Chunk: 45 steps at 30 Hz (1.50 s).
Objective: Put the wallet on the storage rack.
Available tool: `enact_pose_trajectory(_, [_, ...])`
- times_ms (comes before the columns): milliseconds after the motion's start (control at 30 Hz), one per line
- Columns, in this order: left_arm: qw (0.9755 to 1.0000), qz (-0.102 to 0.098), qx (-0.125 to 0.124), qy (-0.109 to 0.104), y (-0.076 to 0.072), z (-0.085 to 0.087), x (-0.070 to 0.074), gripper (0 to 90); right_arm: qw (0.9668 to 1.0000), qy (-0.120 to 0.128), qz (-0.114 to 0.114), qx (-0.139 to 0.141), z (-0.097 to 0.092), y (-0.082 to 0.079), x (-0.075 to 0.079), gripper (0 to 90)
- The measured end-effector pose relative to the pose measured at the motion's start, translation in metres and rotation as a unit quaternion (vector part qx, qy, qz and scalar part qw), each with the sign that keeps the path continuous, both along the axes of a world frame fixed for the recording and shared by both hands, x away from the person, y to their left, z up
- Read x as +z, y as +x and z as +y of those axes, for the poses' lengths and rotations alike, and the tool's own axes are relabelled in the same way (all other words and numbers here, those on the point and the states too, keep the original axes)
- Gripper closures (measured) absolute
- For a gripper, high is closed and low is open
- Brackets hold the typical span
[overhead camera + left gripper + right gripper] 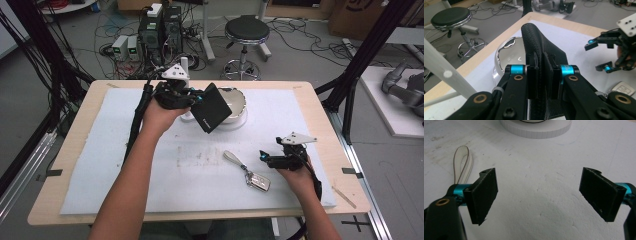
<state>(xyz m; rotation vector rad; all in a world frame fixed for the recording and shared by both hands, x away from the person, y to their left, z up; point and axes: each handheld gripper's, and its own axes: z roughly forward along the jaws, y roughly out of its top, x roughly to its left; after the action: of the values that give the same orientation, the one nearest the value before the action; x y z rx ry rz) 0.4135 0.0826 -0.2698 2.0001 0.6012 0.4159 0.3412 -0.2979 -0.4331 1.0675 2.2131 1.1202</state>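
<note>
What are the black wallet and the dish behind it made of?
Wallet: looks like black leather or imitation, matte; fine grain and stitched edge show. Dish: seemingly glazed ceramic or polished metal, glossy; bright mirror-like reflections on its rim.

Your left hand-held gripper [540, 75] pinches a black wallet [211, 107] with a matt, grained, leather-like skin and stitched edges. Its arms are matt black plastic with brass-coloured rivets and glossy blue metal collars. Your right hand-held gripper [539, 195] carries black pads [485, 195] that look rough and rubbery, frayed at the corners. The mat [165, 170] under you is white foam, matt, pitted and scuffed. The table [75, 145] rim is pale, smooth wood. The bowl [506, 53] is polished, mirror-bright metal. The key fob [257, 181] looks like glossy plastic with a smooth tan strap [461, 163].
</note>
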Motion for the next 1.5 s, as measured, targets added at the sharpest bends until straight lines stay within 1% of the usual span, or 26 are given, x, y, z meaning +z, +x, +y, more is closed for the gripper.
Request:
enact_pose_trajectory(33, [1.0000,0.000,0.003,-0.001,0.006,-0.005,-0.001,82.0,1.0000,0.001,0.000,-0.001,0.000,0.000,0.000,15.4])
enact_pose_trajectory(100, [1.0000,0.001,0.003,-0.003,0.008,-0.006,-0.002,81.9,1.0000,0.000,-0.001,0.000,0.000,0.000,0.000,15.4])
enact_pose_trajectory(133, [1.0000,0.002,0.003,-0.004,0.015,-0.012,-0.004,81.9,1.0000,-0.001,-0.001,0.000,0.000,0.000,0.000,15.4])
enact_pose_trajectory(200, [1.0000,0.004,0.003,-0.004,0.018,-0.015,-0.005,81.9,1.0000,0.001,0.001,0.000,0.001,0.000,0.000,15.4])
enact_pose_trajectory(300, [1.0000,0.005,0.003,0.001,0.029,-0.027,-0.008,81.9,1.0000,0.000,0.003,0.003,0.002,0.001,0.000,15.4])
enact_pose_trajectory(333, [1.0000,0.006,0.005,-0.001,0.032,-0.030,-0.009,81.9,1.0000,0.000,0.002,0.002,0.002,0.001,-0.001,15.4])
enact_pose_trajectory(367, [1.0000,0.006,0.005,-0.001,0.032,-0.030,-0.009,81.9,1.0000,0.000,0.002,0.002,0.002,0.001,-0.001,15.4])
enact_pose_trajectory(400, [0.9999,0.006,0.009,0.000,0.039,-0.035,-0.011,81.9,1.0000,0.001,0.003,0.003,0.002,0.001,0.000,15.4])
enact_pose_trajectory(433, [0.9999,0.006,0.009,0.000,0.039,-0.035,-0.011,81.9,1.0000,0.001,0.003,0.003,0.002,0.001,0.000,15.4])
enact_pose_trajectory(467, [0.9999,0.008,0.013,-0.006,0.046,-0.039,-0.013,81.9,1.0000,0.002,0.000,0.003,0.002,0.002,-0.001,15.4])
enact_pose_trajectory(567, [0.9998,0.010,0.017,-0.006,0.055,-0.045,-0.016,81.9,1.0000,0.002,0.001,0.002,0.002,0.002,-0.001,15.4])
enact_pose_trajectory(667, [0.9996,0.012,0.021,-0.011,0.063,-0.050,-0.019,81.9,1.0000,0.004,0.002,0.003,0.001,0.002,-0.001,15.4])
enact_pose_trajectory(700, [0.9996,0.012,0.021,-0.011,0.063,-0.050,-0.019,81.9,1.0000,0.003,0.001,0.003,0.001,0.003,-0.001,15.4])
enact_pose_trajectory(733, [0.9996,0.012,0.024,-0.008,0.067,-0.054,-0.020,81.9,1.0000,0.004,0.003,0.004,0.001,0.003,-0.001,15.4])
enact_pose_trajectory(833, [0.9995,0.012,0.029,-0.003,0.071,-0.057,-0.022,81.9,1.0000,0.005,0.003,0.005,0.001,0.004,-0.002,15.4])
enact_pose_trajectory(867, [0.9993,0.011,0.037,0.001,0.076,-0.057,-0.025,81.9,1.0000,0.005,0.003,0.004,0.001,0.004,-0.002,15.4])
enact_pose_trajectory(933, [0.9989,0.009,0.046,0.006,0.079,-0.057,-0.028,81.8,1.0000,0.006,0.004,0.004,0.001,0.004,-0.002,15.4])
enact_pose_trajectory(1033, [0.9978,0.002,0.059,0.031,0.084,-0.057,-0.034,81.8,1.0000,0.008,0.006,0.002,0.000,0.005,-0.002,15.4])
enact_pose_trajectory(1067, [0.9973,-0.001,0.064,0.036,0.084,-0.057,-0.035,81.8,0.9999,0.008,0.007,0.001,0.000,0.005,-0.002,15.4])
enact_pose_trajectory(1100, [0.9973,-0.001,0.064,0.036,0.084,-0.057,-0.035,81.8,1.0000,0.008,0.006,0.000,0.000,0.005,-0.002,15.3])
enact_pose_trajectory(1167, [0.9968,-0.010,0.068,0.042,0.085,-0.059,-0.037,81.8,1.0000,0.006,0.005,0.002,0.000,0.005,-0.002,15.3])
enact_pose_trajectory(1267, [0.9966,-0.013,0.067,0.045,0.086,-0.061,-0.038,81.8,1.0000,0.007,0.004,0.001,0.000,0.004,-0.002,15.4])
enact_pose_trajectory(1300, [0.9964,-0.018,0.068,0.047,0.086,-0.062,-0.038,81.7,1.0000,0.005,0.003,0.002,0.000,0.004,-0.002,15.4])
enact_pose_trajectory(1333, [0.9964,-0.017,0.069,0.045,0.087,-0.062,-0.039,81.8,1.0000,0.004,0.002,0.002,0.000,0.004,-0.002,15.4])
enact_pose_trajectory(1400, [0.9959,-0.020,0.072,0.051,0.088,-0.062,-0.039,81.7,1.0000,0.003,0.003,0.002,0.001,0.004,-0.001,15.4])
enact_pose_trajectory(1500, [0.9957,-0.023,0.074,0.052,0.088,-0.062,-0.039,81.7,1.0000,0.003,0.001,0.003,0.001,0.003,-0.001,15.4])
